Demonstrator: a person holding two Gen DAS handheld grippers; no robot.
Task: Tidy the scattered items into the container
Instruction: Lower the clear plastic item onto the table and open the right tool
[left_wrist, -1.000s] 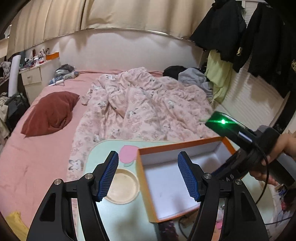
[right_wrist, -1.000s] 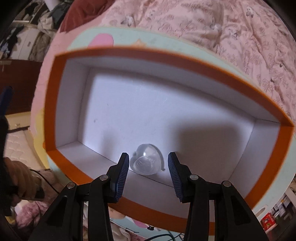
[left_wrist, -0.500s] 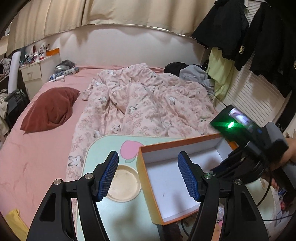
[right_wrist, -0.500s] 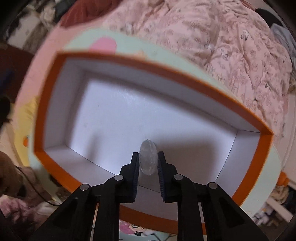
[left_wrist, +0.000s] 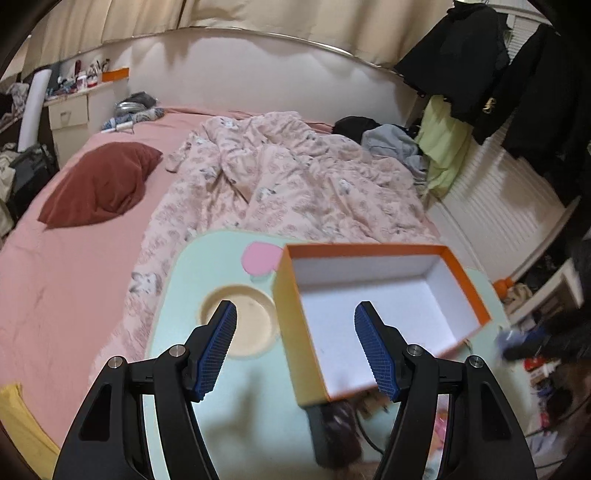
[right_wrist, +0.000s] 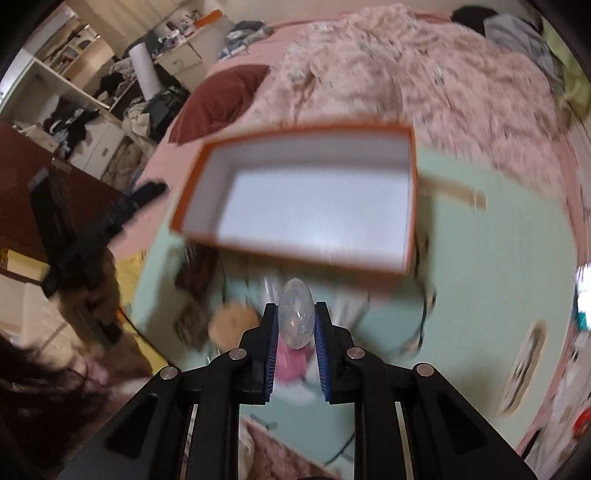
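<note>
An orange box (left_wrist: 465, 277) with a white inside stands on the mint-green lap table (left_wrist: 177, 288); it shows empty in both views (right_wrist: 295, 140). My left gripper (left_wrist: 295, 350) is open and empty, hovering over the box's near left corner. My right gripper (right_wrist: 295, 321) is shut on a clear plastic capsule (right_wrist: 295, 317) and holds it above the table, nearer than the box's front wall. Several small items (right_wrist: 232, 321) lie blurred on the table below it.
The table stands on a bed with a pink floral duvet (left_wrist: 288, 184) and a dark red pillow (left_wrist: 99, 184). A round recess (left_wrist: 251, 325) sits in the table left of the box. Cables (right_wrist: 421, 317) and clutter lie near the front edge.
My right gripper closed on the clear capsule inside the box, then lifted it up and back out of the box. The right gripper has left the left wrist view.
</note>
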